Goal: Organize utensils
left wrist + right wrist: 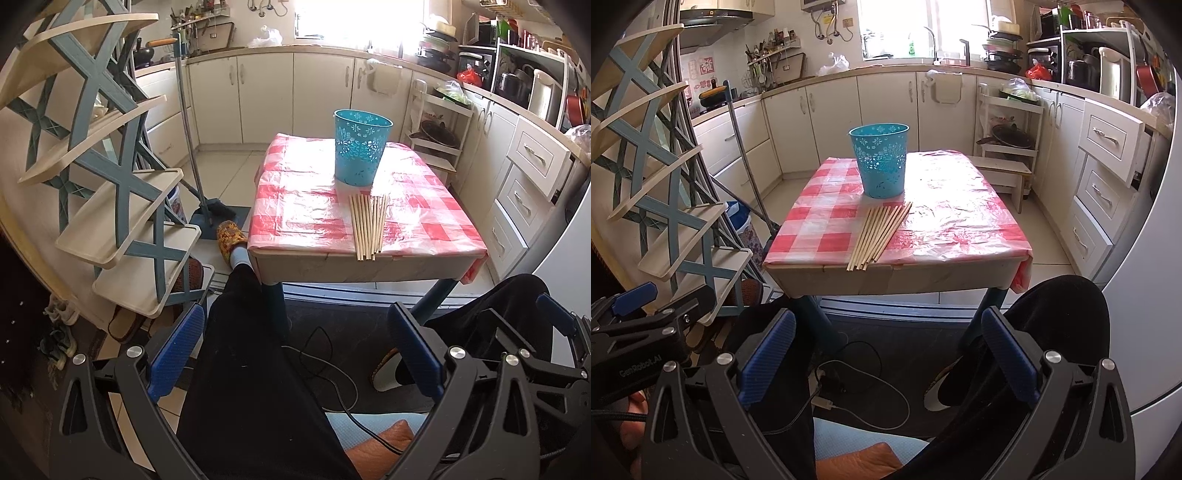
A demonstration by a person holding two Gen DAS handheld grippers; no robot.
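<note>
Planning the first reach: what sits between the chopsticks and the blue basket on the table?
Nothing: only bare checked tablecloth separates the chopsticks from the blue basket. The right wrist view shows it best.

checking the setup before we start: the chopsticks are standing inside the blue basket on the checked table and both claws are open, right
Not quite. The chopsticks are not inside the blue basket; they lie flat in a bundle on the checked table, in front of the basket, with their near ends at the table's edge. The right wrist view shows this plainly. The rest holds: the left claw and right claw are both open and empty.
</note>
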